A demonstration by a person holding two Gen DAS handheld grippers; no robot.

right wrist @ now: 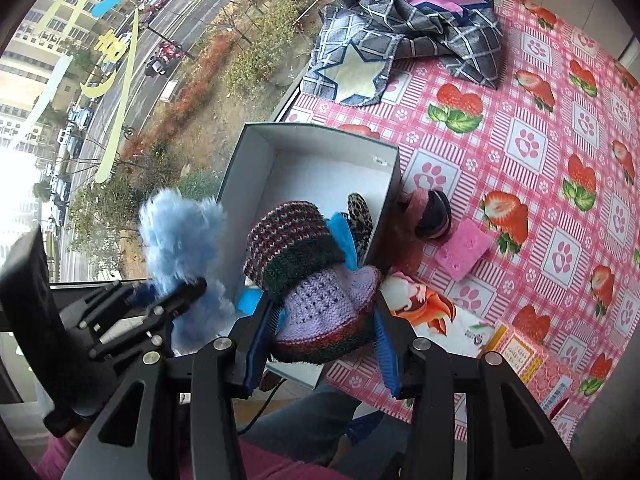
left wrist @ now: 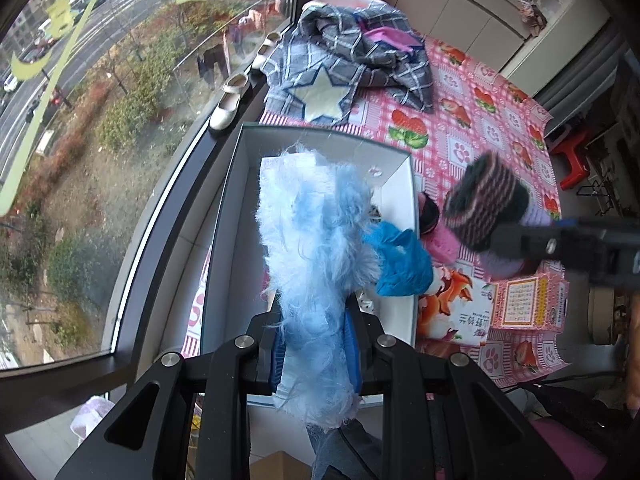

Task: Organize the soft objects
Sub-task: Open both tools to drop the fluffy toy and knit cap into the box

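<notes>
Your left gripper (left wrist: pixel 316 344) clamps fluffy blue item (left wrist: pixel 316 240); right gripper (right wrist: pixel 320 340) pinches knitted piece (right wrist: pixel 316 280). Both likely light, squashy; grip bulk, over white box (right wrist: pixel 256 152).

One white cardboard box (right wrist: pixel 256 168) sits at center. Two grippers: left gripper (left wrist: pixel 316 344) at six o'clock, right gripper (right wrist: pixel 320 340). Two cream shoes (left wrist: pixel 228 102) at ten o'clock. One plaid garment (left wrist: pixel 344 60) at twelve. Perhaps two printed cartons (left wrist: pixel 492 304) at four o'clock.
</notes>
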